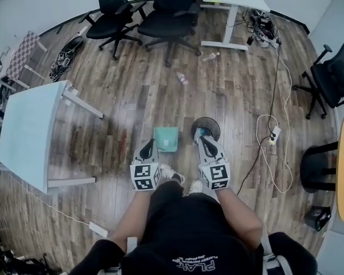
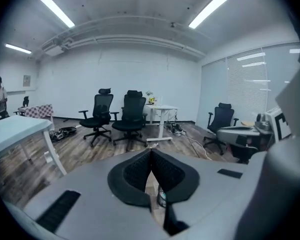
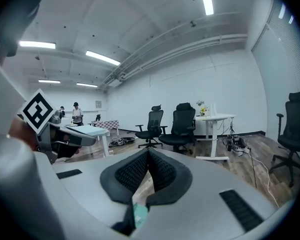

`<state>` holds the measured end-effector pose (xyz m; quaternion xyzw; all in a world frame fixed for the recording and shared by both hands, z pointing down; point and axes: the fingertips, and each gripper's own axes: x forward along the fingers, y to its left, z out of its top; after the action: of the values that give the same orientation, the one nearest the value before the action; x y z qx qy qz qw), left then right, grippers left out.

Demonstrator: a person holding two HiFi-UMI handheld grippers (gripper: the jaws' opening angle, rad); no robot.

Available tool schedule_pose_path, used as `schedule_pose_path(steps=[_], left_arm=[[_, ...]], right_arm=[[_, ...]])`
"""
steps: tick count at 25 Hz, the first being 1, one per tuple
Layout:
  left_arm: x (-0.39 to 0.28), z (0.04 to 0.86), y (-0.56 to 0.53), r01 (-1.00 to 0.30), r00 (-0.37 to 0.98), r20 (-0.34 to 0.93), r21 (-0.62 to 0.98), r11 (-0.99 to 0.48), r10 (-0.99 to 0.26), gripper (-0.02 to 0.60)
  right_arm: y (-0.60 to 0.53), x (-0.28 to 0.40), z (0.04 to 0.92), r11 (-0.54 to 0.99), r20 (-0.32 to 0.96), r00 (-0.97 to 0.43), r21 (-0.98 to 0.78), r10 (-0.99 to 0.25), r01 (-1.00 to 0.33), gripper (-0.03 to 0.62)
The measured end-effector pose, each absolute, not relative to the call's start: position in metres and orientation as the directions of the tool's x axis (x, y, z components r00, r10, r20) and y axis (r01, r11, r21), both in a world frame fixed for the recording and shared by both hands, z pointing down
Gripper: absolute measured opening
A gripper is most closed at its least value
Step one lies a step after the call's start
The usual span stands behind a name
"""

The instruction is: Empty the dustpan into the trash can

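a: where is the dustpan (image 1: 165, 139) relative to the grippers?

b: on the wooden floor (image 1: 132, 96), just ahead of the person's shoes (image 1: 173, 175) and between the two gripper tips. the left gripper (image 1: 147, 149) points down just beside its left edge, and the right gripper (image 1: 203, 140) sits a little to its right, tip over the near rim of the trash can (image 1: 209, 126). neither touches the pan

a: what are the jaws doing?

b: both pairs are pressed together at the tips with nothing in them. the left gripper view shows ribbed black pads (image 2: 135, 171) meeting at a point, and the right gripper view shows the same, with a bit of teal low down in the slot behind the pads

a: how do the things look?

b: the dustpan is a flat, squarish piece of pale teal plastic lying open side up. the trash can is round and dark, seen from above, just right of the pan. the floor is streaky brown plank, and the grippers are smooth grey shells, each with a black-and-white marker cube
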<state>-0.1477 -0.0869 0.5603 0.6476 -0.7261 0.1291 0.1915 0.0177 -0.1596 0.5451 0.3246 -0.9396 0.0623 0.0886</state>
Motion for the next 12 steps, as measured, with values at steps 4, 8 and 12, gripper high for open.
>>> schedule_pose_path(steps=[4,8,12], left_arm=[[-0.114,0.538,-0.077,-0.994,-0.005,0.407,0.096,0.048,-0.913,0.023],[-0.087,0.520,-0.078,-0.993,0.060,0.352,0.113,-0.021,-0.934,0.023],[-0.080,0.505,-0.081,-0.993,0.077,0.310,0.108,-0.045,-0.948,0.023]], right_arm=[[-0.154,0.021,0.510,0.782,0.151,-0.773,0.006,-0.616,-0.623,0.017],[-0.150,0.028,0.488,0.774,0.135,-0.763,0.054,-0.632,-0.632,0.017],[-0.145,0.028,0.470,0.772,0.094,-0.766,0.065,-0.635,-0.632,0.017]])
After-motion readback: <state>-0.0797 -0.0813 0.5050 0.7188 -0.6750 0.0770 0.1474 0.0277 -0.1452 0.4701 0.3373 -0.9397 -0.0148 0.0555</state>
